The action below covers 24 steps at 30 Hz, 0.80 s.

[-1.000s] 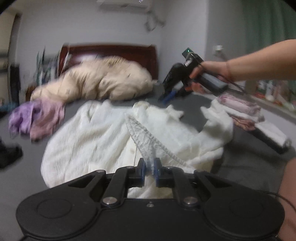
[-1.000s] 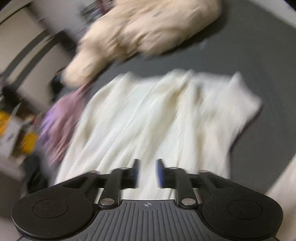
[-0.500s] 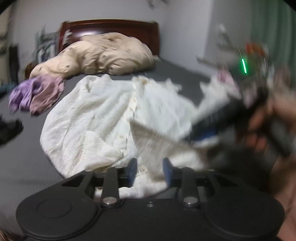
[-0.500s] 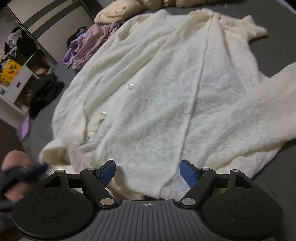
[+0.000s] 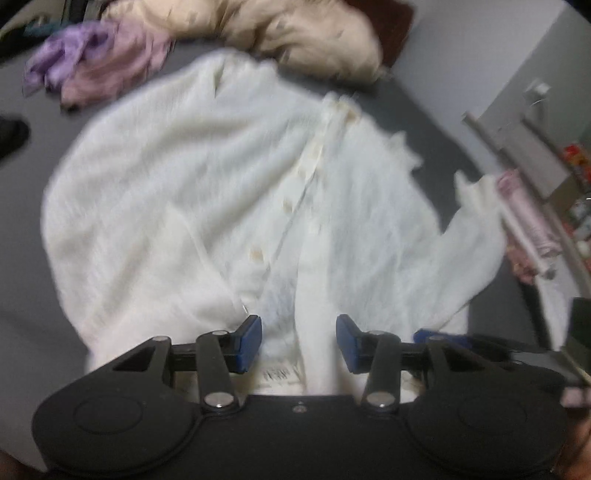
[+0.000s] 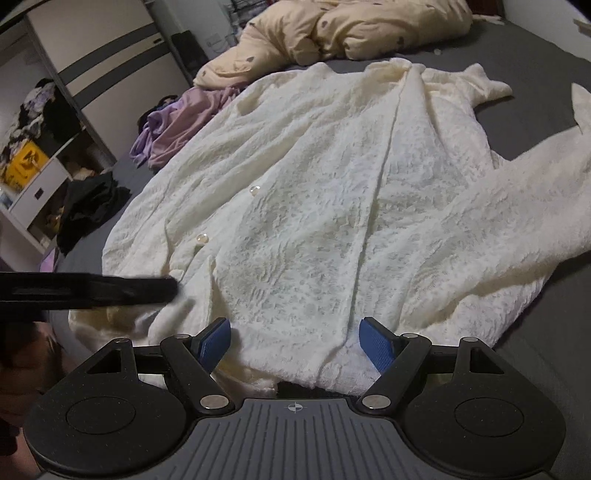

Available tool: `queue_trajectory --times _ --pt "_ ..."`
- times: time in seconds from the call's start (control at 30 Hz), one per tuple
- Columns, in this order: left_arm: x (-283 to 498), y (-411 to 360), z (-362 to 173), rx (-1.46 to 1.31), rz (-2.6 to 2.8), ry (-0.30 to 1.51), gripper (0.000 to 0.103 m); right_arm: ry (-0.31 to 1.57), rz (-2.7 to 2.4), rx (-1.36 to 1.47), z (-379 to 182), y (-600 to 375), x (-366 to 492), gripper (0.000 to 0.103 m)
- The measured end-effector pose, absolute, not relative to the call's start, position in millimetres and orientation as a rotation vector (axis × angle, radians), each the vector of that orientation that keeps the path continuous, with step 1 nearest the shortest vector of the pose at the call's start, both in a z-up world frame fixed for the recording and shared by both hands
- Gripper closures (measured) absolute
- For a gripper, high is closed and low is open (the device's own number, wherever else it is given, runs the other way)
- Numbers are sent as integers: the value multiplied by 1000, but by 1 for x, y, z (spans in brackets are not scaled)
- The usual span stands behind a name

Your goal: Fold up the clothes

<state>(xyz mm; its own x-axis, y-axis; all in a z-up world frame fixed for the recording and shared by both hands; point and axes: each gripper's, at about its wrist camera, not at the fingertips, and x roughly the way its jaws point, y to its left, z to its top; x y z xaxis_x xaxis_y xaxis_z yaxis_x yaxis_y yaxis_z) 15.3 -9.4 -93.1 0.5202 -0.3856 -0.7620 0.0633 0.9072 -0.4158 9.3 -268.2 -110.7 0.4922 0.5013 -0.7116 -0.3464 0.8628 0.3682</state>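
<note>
On the grey bed lies a cream cardigan; left tongs opening, right tongs wide, both empty.

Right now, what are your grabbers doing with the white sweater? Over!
Left hand-held gripper opening, nothing pinched. Right hand-held gripper open over the hem. White cardigan spread flat on the grey bed, unfolded. Purple garment beside it, not blocking.

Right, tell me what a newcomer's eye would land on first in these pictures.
First, the big cream knitted cardigan with pearly buttons, spread flat across the dark grey bed sheet and filling both views. Behind it lie a crumpled beige duvet by the headboard and a lilac garment bunched at the cardigan's left. Nearest the camera, the right gripper stands open over the cardigan's near hem, while the left gripper is opening, pressing on nothing.
</note>
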Motion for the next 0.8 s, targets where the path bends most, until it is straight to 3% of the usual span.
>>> queue_trajectory --times 0.13,0.17,0.3,0.6,0.8 --pt "12 -21 -104 -374 -247 998 63 909 543 201 -113 -275 6 26" --pt "12 -24 -104 -373 -242 990 76 908 544 208 -113 -276 5 26" --pt "11 -29 -100 -352 -217 937 91 913 535 235 -111 -279 4 25" --pt "-13 -36 -53 -128 -211 716 95 936 628 283 -105 -267 -2 25" --pt "-3 -25 -82 -22 -90 852 95 939 655 162 -104 -246 -11 21"
